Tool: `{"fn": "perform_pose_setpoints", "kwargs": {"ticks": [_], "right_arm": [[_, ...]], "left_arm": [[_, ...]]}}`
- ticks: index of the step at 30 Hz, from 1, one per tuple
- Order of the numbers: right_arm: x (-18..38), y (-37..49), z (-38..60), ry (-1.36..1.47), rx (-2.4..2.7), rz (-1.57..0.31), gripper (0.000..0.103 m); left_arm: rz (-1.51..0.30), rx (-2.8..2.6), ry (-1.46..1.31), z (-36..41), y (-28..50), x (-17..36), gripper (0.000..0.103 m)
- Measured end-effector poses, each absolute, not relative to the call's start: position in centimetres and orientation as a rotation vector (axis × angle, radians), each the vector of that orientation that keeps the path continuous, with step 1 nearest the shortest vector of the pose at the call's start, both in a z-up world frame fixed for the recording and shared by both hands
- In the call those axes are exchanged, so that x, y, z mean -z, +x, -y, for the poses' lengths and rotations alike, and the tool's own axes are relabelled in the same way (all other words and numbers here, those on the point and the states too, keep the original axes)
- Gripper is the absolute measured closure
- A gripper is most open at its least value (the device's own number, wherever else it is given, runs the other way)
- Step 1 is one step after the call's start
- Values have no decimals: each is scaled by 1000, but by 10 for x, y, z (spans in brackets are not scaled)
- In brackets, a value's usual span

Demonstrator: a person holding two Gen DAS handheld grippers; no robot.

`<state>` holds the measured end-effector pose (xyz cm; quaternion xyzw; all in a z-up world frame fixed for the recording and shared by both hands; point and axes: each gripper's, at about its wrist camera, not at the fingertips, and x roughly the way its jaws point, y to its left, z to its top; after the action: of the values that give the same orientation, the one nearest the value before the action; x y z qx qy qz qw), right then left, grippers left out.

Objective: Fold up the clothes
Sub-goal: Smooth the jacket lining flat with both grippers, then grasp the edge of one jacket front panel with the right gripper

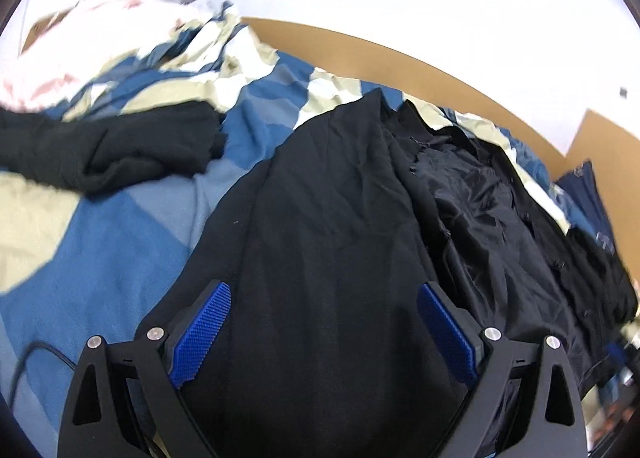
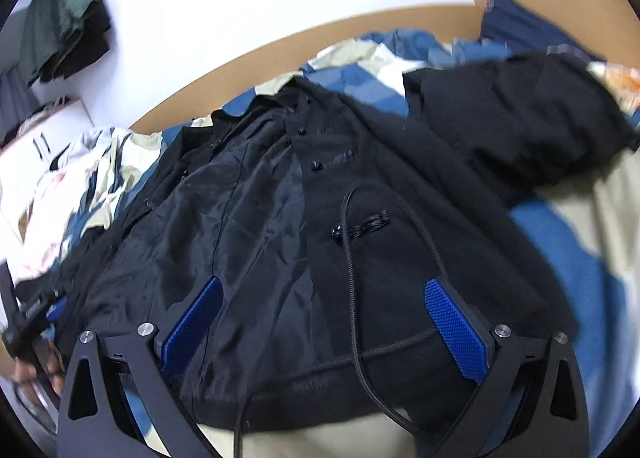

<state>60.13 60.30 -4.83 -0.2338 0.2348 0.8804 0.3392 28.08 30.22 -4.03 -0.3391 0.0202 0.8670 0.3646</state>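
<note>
A black jacket [image 2: 280, 218] lay spread on the bed [image 1: 120, 250], its front open so the shiny lining [image 2: 224, 218] showed, one sleeve [image 2: 520, 126] stretched out to the side. Nothing of it was folded over into a tidy stack, so the folding itself remained to be done. Another dark garment [image 1: 112, 150] lay apart, perhaps loosely bunched; blur made that hard to judge. The left tongs [image 1: 324, 298] and the right tongs [image 2: 324, 294] both hung above the jacket with jaws apart, holding nothing.
</note>
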Motion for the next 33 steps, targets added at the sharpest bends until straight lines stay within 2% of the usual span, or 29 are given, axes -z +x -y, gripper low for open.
{"fn": "perform_pose_setpoints", "kwargs": {"ticks": [4,6,9,14,22,28,33], "right_arm": [[22,595,-591,-571,-2266,-403,0],[4,591,-585,-542,-2269,-320,0],[-29,597,-574,-485,-2268,-201,0],[-63,612,-575,-361,-2195,-99,0],[-10,553,-611,-499,-2272,-127,0],[36,507,-633,-629,-2349,-115,0],[47,494,-616,-731,-2359,-15,0]], "left_arm": [[-126,-2204,-800,-309,292,37,7],[-91,-2179,-819,-307,289,39,2],[-34,-2141,-889,-308,279,44,2],[-54,-2152,-831,-308,290,40,2],[80,-2149,-880,-293,274,43,2],[25,-2123,-890,-301,275,46,2],[9,-2117,-900,-305,276,47,2]]}}
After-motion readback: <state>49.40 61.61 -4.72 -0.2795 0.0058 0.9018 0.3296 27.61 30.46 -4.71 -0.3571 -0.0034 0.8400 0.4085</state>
